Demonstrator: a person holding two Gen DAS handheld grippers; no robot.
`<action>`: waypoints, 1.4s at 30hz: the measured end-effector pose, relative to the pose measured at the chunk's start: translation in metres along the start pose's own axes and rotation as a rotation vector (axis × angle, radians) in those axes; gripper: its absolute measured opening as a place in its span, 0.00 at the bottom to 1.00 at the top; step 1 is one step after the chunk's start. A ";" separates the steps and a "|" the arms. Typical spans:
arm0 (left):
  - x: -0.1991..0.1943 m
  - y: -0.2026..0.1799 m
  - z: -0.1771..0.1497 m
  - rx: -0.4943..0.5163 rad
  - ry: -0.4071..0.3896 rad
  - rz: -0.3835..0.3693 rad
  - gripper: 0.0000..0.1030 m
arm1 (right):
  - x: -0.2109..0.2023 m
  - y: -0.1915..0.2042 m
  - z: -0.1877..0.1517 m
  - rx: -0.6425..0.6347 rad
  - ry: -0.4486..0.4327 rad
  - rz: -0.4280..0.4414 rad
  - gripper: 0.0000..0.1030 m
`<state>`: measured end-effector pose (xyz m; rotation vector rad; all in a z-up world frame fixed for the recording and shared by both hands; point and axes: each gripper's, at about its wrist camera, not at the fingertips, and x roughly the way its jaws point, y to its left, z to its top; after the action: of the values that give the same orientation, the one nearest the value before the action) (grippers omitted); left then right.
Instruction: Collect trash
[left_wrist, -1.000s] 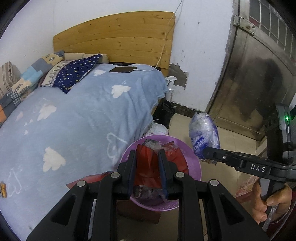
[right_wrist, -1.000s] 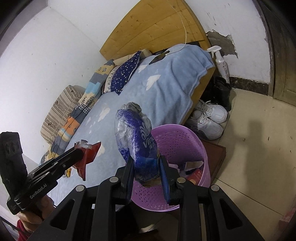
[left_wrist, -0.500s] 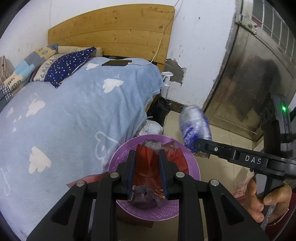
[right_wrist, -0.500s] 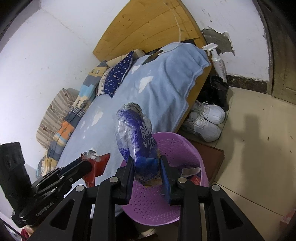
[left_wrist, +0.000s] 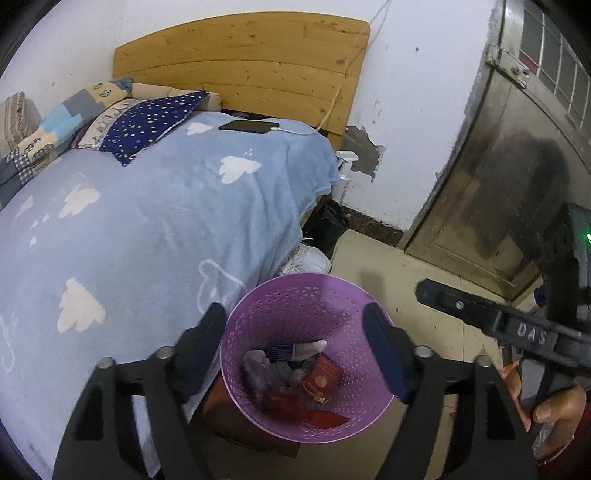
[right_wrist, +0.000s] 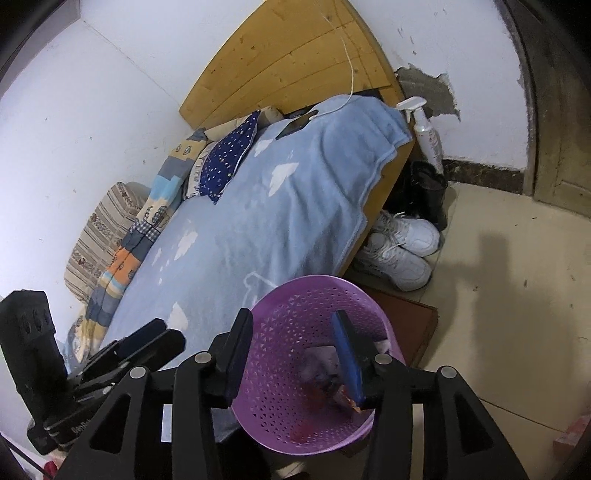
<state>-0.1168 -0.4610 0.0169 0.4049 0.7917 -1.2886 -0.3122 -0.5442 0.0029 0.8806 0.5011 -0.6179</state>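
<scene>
A purple perforated basket (left_wrist: 295, 291) stands on the floor by the bed, right under both grippers. Inside it lie a red wrapper (left_wrist: 322, 377), a small blue packet (left_wrist: 279, 351) and crumpled clear plastic (left_wrist: 258, 367). My left gripper (left_wrist: 295, 338) hangs above the basket, its jaws opening wide with nothing between them. In the right wrist view the basket (right_wrist: 317, 278) shows blurred trash (right_wrist: 321, 384) at its bottom. My right gripper (right_wrist: 291, 350) is over it, jaws opening, with nothing held. Each view shows the other gripper at its edge: the right gripper (left_wrist: 480, 317) and the left gripper (right_wrist: 136, 347).
The bed with a light blue cloud blanket (left_wrist: 147, 229) fills the left. A phone (left_wrist: 248, 126) charges near the wooden headboard. White sneakers (right_wrist: 399, 251), black boots (right_wrist: 430, 192) and a spray bottle (right_wrist: 424, 129) sit by the bed corner. A metal door (left_wrist: 509, 177) stands at the right. A brown box (right_wrist: 406, 321) lies under the basket.
Both grippers have opened. The red wrapper left the left jaws and lies in the basket. The blue-printed plastic bottle is gone from the right jaws.
</scene>
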 end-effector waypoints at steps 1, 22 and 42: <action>-0.001 0.000 0.000 -0.002 -0.004 0.007 0.80 | -0.003 0.002 -0.001 -0.014 -0.008 -0.023 0.52; -0.163 0.036 -0.085 0.022 -0.248 0.312 1.00 | -0.060 0.086 -0.073 -0.166 -0.178 -0.569 0.84; -0.229 0.081 -0.164 -0.053 -0.301 0.634 1.00 | -0.075 0.179 -0.156 -0.385 -0.257 -0.590 0.84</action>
<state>-0.1037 -0.1709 0.0574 0.3679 0.3899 -0.7084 -0.2683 -0.3068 0.0641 0.2698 0.6225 -1.1117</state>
